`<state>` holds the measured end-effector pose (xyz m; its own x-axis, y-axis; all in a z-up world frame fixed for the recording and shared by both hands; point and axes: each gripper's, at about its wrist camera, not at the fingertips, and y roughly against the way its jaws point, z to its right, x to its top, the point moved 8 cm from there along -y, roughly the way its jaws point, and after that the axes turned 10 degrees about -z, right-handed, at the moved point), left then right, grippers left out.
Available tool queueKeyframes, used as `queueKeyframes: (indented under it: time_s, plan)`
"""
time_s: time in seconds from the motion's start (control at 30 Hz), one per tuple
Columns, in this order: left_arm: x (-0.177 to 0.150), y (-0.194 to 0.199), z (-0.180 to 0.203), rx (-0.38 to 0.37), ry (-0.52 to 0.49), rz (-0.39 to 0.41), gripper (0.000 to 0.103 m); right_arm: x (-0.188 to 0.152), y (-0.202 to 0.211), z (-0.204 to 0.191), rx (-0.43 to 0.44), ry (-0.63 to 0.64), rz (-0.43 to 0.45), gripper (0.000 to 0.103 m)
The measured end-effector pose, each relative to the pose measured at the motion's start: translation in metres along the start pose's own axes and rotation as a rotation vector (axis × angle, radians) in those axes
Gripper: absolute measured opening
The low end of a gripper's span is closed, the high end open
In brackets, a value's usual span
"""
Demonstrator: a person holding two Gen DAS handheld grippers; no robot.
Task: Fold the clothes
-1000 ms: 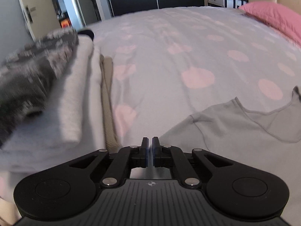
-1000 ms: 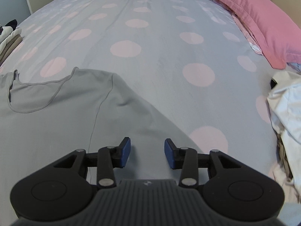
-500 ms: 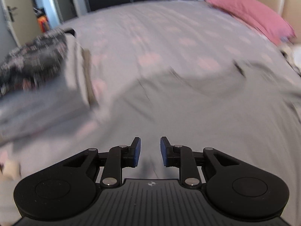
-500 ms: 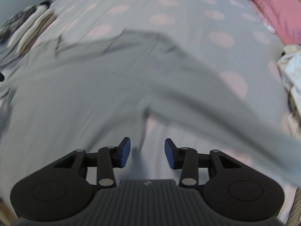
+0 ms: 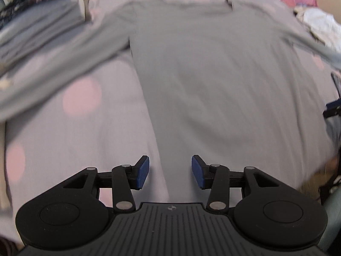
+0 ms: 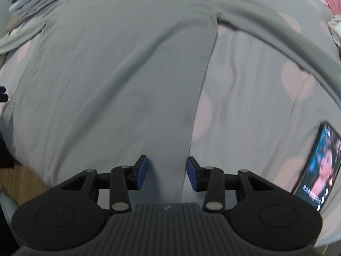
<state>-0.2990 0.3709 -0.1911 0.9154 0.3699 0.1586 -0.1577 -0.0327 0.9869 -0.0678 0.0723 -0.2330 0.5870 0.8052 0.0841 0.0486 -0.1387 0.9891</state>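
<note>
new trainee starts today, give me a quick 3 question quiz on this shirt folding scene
1. True or false: the left gripper is shut on the grey shirt.
2. What lies on the bedspread right of the right gripper? A) phone B) book C) mug
3. What pattern does the bedspread have?

Key: 1 false, both grippers are open. 2 A, a lit phone. 3 pink dots on grey.

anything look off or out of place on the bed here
A phone with its screen lit lies on the bedspread right of the grey shirt, odd among laundry. The shirt itself lies flat, sleeves spread.
</note>
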Motion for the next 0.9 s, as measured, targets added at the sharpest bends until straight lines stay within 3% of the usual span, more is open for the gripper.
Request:
queueKeyframes:
  time_s: [0.23,0.4,0.47,0.5,0.57,0.63,0.73,0.9]
  plan:
    - [-0.042,-0.019,0.015,0.026,-0.033,-0.133,0.042,-0.046,-0.006,-0.002,-0.037,-0.029,-0.066,0.048]
    - [-0.057,-0.028,0.022,0.022,-0.08,-0.174,0.042,-0.067,-0.012,-0.007,-0.022,-0.037,-0.122,0.047]
    - [-0.061,-0.031,0.023,0.027,-0.097,-0.185,0.042,-0.073,-0.017,-0.01,-0.028,-0.027,-0.149,0.043]
    - [-0.062,-0.032,0.024,0.03,-0.105,-0.19,0.042,-0.075,-0.019,-0.011,-0.033,-0.021,-0.162,0.034]
    - [-0.065,-0.034,0.024,0.034,-0.115,-0.198,0.04,-0.079,-0.022,-0.012,-0.049,-0.009,-0.176,0.026]
    - [-0.067,-0.034,0.023,0.048,-0.114,-0.208,0.028,-0.079,-0.021,-0.012,-0.055,-0.014,-0.175,0.009]
    - [-0.068,-0.031,0.017,0.021,-0.075,-0.224,0.004,-0.082,-0.018,-0.011,-0.069,-0.02,-0.192,0.004]
    - [-0.064,-0.011,0.015,-0.057,-0.062,-0.234,0.001,-0.082,0.002,-0.022,-0.056,0.035,-0.224,0.003]
